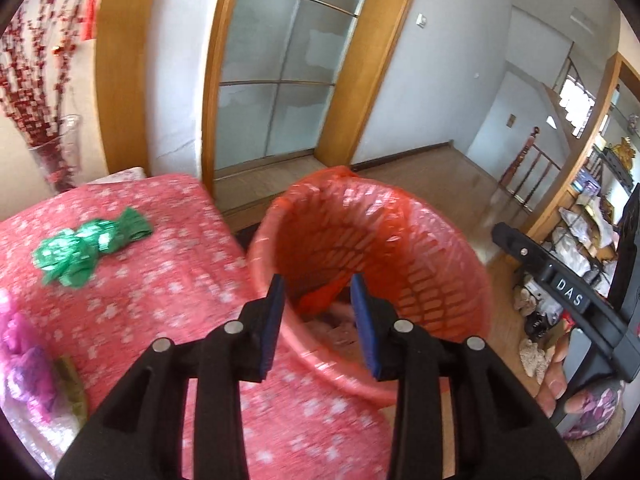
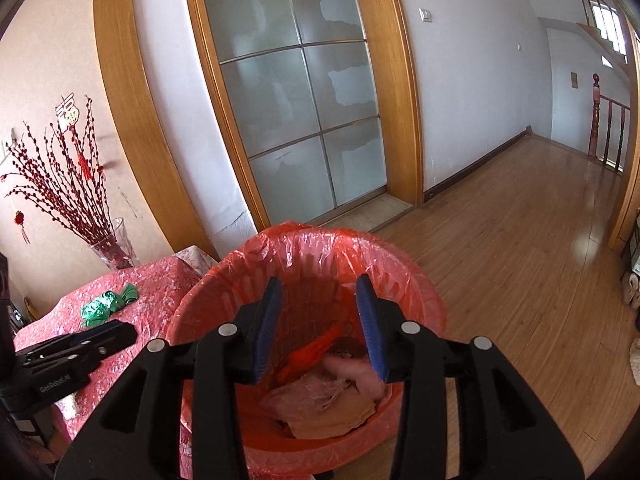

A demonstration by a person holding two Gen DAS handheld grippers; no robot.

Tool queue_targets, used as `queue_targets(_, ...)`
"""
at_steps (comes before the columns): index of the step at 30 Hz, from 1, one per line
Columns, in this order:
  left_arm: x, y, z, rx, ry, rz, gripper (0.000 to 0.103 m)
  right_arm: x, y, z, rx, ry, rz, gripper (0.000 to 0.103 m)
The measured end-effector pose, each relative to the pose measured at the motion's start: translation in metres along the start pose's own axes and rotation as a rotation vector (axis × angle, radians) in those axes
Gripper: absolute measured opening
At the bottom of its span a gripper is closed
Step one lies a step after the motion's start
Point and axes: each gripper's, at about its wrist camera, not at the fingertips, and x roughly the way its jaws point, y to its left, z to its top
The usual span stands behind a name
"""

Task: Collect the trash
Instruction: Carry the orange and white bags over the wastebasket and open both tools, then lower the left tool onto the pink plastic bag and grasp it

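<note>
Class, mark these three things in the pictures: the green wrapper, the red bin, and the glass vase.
green wrapper [image 1: 90, 250], left wrist view, on its crumpled middle.
red bin [image 2: 400, 276], right wrist view, on its bag-covered far rim.
glass vase [image 2: 116, 250], right wrist view, on its body.

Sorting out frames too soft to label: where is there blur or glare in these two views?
Left wrist: table cover, green wrapper and bin smeared by motion; tool sharp. Right wrist: mostly crisp; pink scrap blurred in the bin, glare spot on floor.
</note>
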Motion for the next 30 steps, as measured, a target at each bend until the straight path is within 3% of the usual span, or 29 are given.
queue_targets(6, -0.036, 0.039, -0.014, -0.032, -0.048, 0.107, 0.038, 0.004, 0.024, -0.008, -0.059, 0.018, 0.018, 0.04)
queue_targets(10, -0.065, 0.073, -0.021, -0.06, -0.088, 0.21, 0.042, 0.003, 0.046, -0.012, -0.109, 0.014, 0.04, 0.055)
queue_targets(17, -0.099, 0.14, -0.042, -0.158, -0.1, 0.394, 0.051, 0.006, 0.081, -0.022, -0.166, 0.024, 0.089, 0.057)
queue_targets(23, -0.093, 0.166, -0.056, -0.194, -0.051, 0.478, 0.053, 0.009, 0.104, -0.03, -0.198, 0.057, 0.134, 0.057)
queue_targets(30, -0.085, 0.169, -0.067, -0.215, -0.013, 0.488, 0.061, 0.009, 0.116, -0.035, -0.213, 0.079, 0.162, 0.057)
